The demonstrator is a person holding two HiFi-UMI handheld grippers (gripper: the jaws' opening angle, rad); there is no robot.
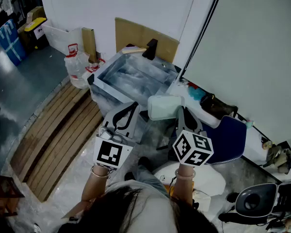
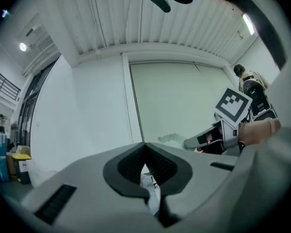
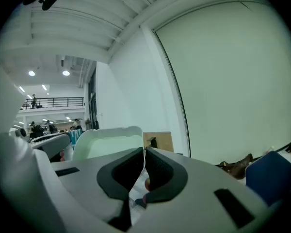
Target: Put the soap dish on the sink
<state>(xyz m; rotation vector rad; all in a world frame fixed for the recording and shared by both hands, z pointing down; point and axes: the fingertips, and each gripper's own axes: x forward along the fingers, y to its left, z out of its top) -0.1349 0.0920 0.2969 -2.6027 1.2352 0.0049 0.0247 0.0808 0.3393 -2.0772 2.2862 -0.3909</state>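
Observation:
A pale green soap dish point(image 1: 162, 107) hangs in the air just in front of the steel sink point(image 1: 106, 89), which has a black tap point(image 1: 150, 48) at its back. My right gripper point(image 1: 181, 112) is shut on the dish's right edge. In the right gripper view the dish point(image 3: 106, 142) stands up to the left of the shut jaws point(image 3: 143, 152). My left gripper point(image 1: 130, 108) is left of the dish, shut and empty; its jaw tips meet point(image 2: 144, 148). From the left gripper view I see the right gripper point(image 2: 211, 136) carrying the dish point(image 2: 172, 139).
A wooden slat platform point(image 1: 58, 130) lies on the floor to the left. A plastic water jug point(image 1: 76, 66) stands by the sink's left corner. A blue chair point(image 1: 231, 136), a dark bag point(image 1: 216, 106) and a white stool point(image 1: 206, 177) are to the right.

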